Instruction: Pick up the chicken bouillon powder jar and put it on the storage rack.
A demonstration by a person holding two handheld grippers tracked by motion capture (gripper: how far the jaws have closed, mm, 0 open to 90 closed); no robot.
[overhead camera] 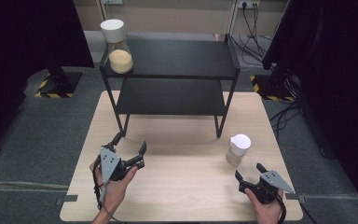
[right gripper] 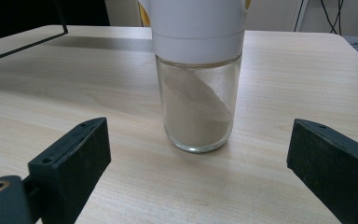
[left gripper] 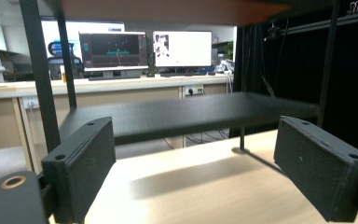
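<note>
Jar (right gripper: pixel 196 84) of pale powder, white-lidded, upright on the tabletop (overhead camera: pixel 177 186), ungrasped, just ahead of the right claw (overhead camera: pixel 251 175), jaws spread wide. Left claw (overhead camera: pixel 129 145) likewise open, empty, facing the shelf rack (overhead camera: pixel 168 60). Grasp and transfer apparently remain.

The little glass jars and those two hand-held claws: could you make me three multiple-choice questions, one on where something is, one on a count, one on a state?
1. Where does the jar of yellow grains stand?
A. on the floor
B. on the black shelf's top board
C. on the table
2. How many white-capped jars are there?
A. one
B. two
C. four
3. How is the right claw?
A. open, holding nothing
B. shut on the small jar
C. lying on the shelf

Answers:
1 B: it sits at the left corner of the black shelf.
2 B: that one, plus the small jar on the table.
3 A: its jaws stand wide apart, short of the small jar.
</note>
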